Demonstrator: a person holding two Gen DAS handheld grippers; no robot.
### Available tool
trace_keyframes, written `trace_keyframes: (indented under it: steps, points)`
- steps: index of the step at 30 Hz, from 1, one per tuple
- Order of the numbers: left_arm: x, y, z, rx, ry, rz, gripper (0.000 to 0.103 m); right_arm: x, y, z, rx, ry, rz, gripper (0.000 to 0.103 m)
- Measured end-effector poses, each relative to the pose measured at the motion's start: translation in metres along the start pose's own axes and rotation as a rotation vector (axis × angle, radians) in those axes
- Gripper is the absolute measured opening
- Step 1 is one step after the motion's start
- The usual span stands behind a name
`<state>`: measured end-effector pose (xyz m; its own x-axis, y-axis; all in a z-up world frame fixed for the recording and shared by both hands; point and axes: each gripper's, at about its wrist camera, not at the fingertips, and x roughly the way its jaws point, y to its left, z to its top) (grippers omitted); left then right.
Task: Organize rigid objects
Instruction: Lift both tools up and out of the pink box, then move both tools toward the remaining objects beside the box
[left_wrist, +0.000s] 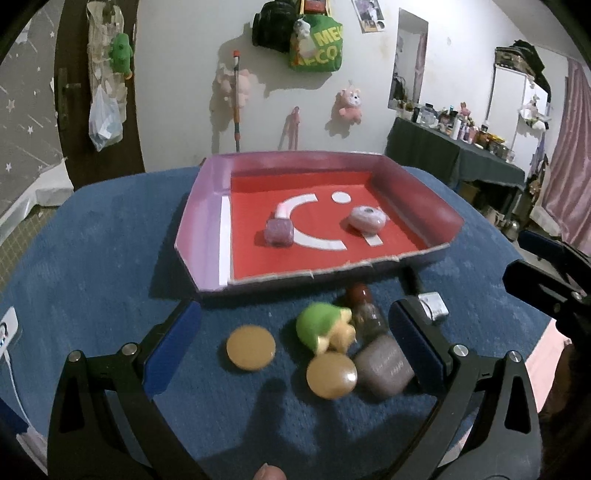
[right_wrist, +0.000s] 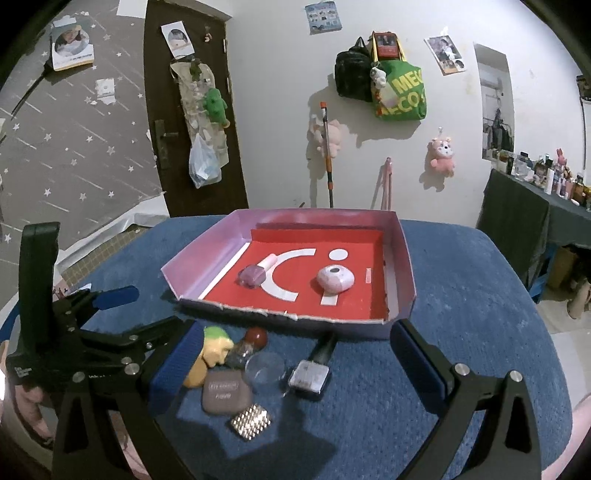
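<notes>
A pink-walled tray (left_wrist: 207, 206) (right_wrist: 207, 258) with a red floor holds a purple nail-polish bottle (left_wrist: 279, 230) (right_wrist: 253, 275) and a pink round case (left_wrist: 367, 218) (right_wrist: 335, 278). In front of it lie two tan discs (left_wrist: 251, 347) (left_wrist: 331, 374), a green-and-yellow toy (left_wrist: 325, 328) (right_wrist: 212, 350), a red-capped vial (left_wrist: 364, 306) (right_wrist: 247, 345), a grey case (left_wrist: 384, 365) (right_wrist: 226, 395), a clear lid (right_wrist: 265, 369), a silver square bottle (right_wrist: 312, 373) and a studded square (right_wrist: 251, 421). My left gripper (left_wrist: 295, 341) is open above the toy and discs. My right gripper (right_wrist: 297, 365) is open over the lid and silver bottle.
Everything rests on a table under a blue cloth (left_wrist: 110, 240). A white power strip (left_wrist: 7, 332) lies at its left edge. A dark side table (left_wrist: 461, 147) crowded with bottles stands at the back right. Bags and plush toys hang on the far wall.
</notes>
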<state>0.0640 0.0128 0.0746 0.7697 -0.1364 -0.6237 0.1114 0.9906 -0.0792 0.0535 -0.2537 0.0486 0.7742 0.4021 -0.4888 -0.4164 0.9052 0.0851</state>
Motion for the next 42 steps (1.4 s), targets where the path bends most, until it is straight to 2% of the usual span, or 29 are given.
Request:
trace_keyframes:
  steps: [7,21,29,34,42]
  points:
    - [-0.005,-0.004,-0.018,0.006,0.020,0.000,0.103,-0.004,0.005,-0.018,0.000,0.019,-0.019,0.103]
    - [0.009,0.005,-0.055,-0.036,0.126,-0.010,0.103,0.022,0.006,-0.075,0.031,0.195,-0.015,0.103]
    - [0.017,0.009,-0.065,-0.054,0.166,-0.016,0.103,0.034,0.013,-0.096,0.011,0.253,-0.021,0.103]
    - [0.019,0.006,-0.070,-0.039,0.169,0.007,0.103,0.036,0.020,-0.098,-0.025,0.246,-0.048,0.103]
    - [0.022,0.006,-0.067,-0.069,0.162,0.020,0.103,0.041,0.027,-0.098,-0.057,0.226,-0.065,0.103]
